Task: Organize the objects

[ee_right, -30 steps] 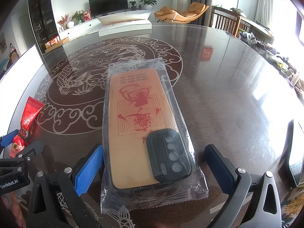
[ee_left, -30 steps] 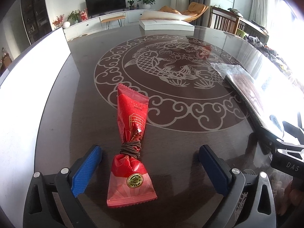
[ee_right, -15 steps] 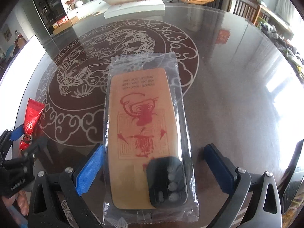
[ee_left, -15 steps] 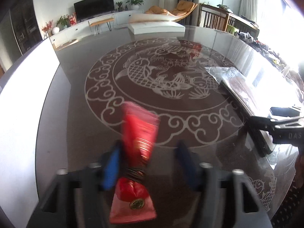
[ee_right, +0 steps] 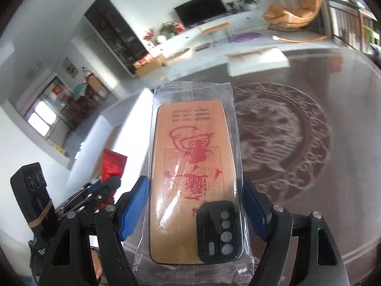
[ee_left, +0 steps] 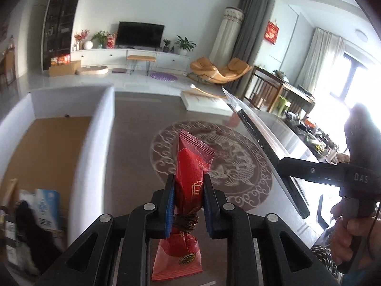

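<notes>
Left tool (ee_left: 188, 202) pinched tight on red snack packet (ee_left: 190, 181), blue pads (ee_left: 169, 211) clamping it just above a dark band around its waist; packet held clear above the dark patterned surface (ee_left: 133, 143). Open white box (ee_left: 92, 147) just beside, to the left, with cardboard floor and a few items inside. Right tool (ee_right: 196, 212), jaws just closing, gripping bagged phone case (ee_right: 195, 171) by both long edges, case lifted over the surface. Right hand (ee_left: 350, 228) on the handle.
</notes>
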The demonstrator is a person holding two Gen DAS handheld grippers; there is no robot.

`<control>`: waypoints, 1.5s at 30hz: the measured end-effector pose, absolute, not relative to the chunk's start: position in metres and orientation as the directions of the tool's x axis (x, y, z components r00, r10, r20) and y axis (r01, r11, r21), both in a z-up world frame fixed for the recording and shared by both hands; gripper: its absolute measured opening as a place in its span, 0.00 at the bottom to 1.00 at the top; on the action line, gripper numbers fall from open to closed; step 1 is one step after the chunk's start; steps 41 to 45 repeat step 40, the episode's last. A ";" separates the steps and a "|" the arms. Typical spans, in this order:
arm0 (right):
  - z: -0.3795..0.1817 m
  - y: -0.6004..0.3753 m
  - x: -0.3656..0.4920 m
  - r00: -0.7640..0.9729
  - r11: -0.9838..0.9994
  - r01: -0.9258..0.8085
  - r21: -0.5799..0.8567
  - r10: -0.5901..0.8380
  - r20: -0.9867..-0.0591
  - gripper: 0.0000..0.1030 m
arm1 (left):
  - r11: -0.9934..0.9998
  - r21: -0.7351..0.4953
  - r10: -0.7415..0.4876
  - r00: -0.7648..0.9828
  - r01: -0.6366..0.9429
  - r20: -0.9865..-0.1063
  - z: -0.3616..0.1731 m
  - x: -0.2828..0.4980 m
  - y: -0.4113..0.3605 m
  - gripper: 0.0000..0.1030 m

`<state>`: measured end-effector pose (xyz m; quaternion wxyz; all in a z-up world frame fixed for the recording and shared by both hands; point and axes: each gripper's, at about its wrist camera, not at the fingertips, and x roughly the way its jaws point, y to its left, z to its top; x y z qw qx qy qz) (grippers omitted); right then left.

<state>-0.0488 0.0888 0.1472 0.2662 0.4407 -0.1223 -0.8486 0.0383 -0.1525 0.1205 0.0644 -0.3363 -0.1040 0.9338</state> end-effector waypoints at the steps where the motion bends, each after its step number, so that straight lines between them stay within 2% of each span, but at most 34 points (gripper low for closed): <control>1: 0.157 0.066 -0.045 -0.454 -0.804 0.386 0.453 -0.593 -0.665 0.74 | -0.977 -0.212 0.141 -0.777 -0.010 -0.613 0.128 0.046 -0.172 0.20; 4: 0.174 -0.016 -0.034 -0.350 -0.705 0.506 0.497 -0.694 -0.629 0.74 | -0.983 -0.130 -0.017 -0.761 0.133 -0.648 0.131 0.063 -0.228 0.20; 6: 0.172 -0.073 -0.028 -0.277 -0.660 0.561 0.500 -0.719 -0.638 0.74 | -0.967 -0.048 -0.151 -0.714 0.250 -0.684 0.121 0.071 -0.265 0.22; 8: 0.167 -0.122 -0.022 -0.233 -0.634 0.607 0.480 -0.719 -0.655 0.74 | -0.940 -0.002 -0.232 -0.642 0.342 -0.731 0.106 0.078 -0.302 0.25; 9: 0.162 -0.143 -0.019 -0.213 -0.624 0.622 0.472 -0.716 -0.665 0.75 | -0.926 0.008 -0.258 -0.614 0.378 -0.746 0.100 0.082 -0.316 0.36; 10: 0.156 -0.165 -0.018 -0.183 -0.612 0.639 0.465 -0.708 -0.682 0.75 | -0.914 0.020 -0.279 -0.590 0.406 -0.758 0.094 0.086 -0.327 0.55; 12: 0.141 -0.194 -0.017 -0.131 -0.601 0.654 0.459 -0.687 -0.714 0.75 | -0.889 0.060 -0.333 -0.550 0.455 -0.766 0.088 0.096 -0.342 0.81; 16: 0.126 -0.208 -0.016 -0.103 -0.608 0.651 0.455 -0.664 -0.741 0.76 | -0.859 0.149 -0.424 -0.516 0.491 -0.745 0.087 0.108 -0.344 1.00; 19: 0.133 -0.194 -0.019 -0.156 -0.633 0.652 0.418 -0.651 -0.742 0.81 | -0.833 0.192 -0.474 -0.490 0.519 -0.732 0.088 0.109 -0.340 1.00; 25: 0.147 -0.172 -0.031 -0.239 -0.681 0.646 0.346 -0.610 -0.755 0.84 | -0.813 0.234 -0.509 -0.457 0.533 -0.729 0.095 0.104 -0.322 1.00; 29: 0.140 -0.175 -0.038 -0.269 -0.700 0.646 0.303 -0.581 -0.768 0.84 | -0.862 0.097 -0.382 -0.511 0.497 -0.770 0.099 0.099 -0.320 1.00; 32: 0.142 -0.177 -0.036 -0.285 -0.703 0.654 0.279 -0.571 -0.770 0.84 | -0.851 0.030 -0.353 -0.528 0.525 -0.772 0.100 0.101 -0.325 1.00; 35: 0.145 -0.180 -0.030 -0.297 -0.700 0.665 0.262 -0.569 -0.767 0.84 | -0.841 0.021 -0.359 -0.529 0.540 -0.769 0.100 0.103 -0.329 1.00; 39: 0.148 -0.182 -0.028 -0.302 -0.695 0.672 0.257 -0.574 -0.761 0.84 | -0.796 0.033 -0.434 -0.533 0.604 -0.726 0.104 0.114 -0.332 1.00; 45: 0.149 -0.182 -0.027 -0.301 -0.692 0.674 0.258 -0.576 -0.760 0.84 | -0.797 0.037 -0.439 -0.536 0.603 -0.721 0.105 0.115 -0.332 1.00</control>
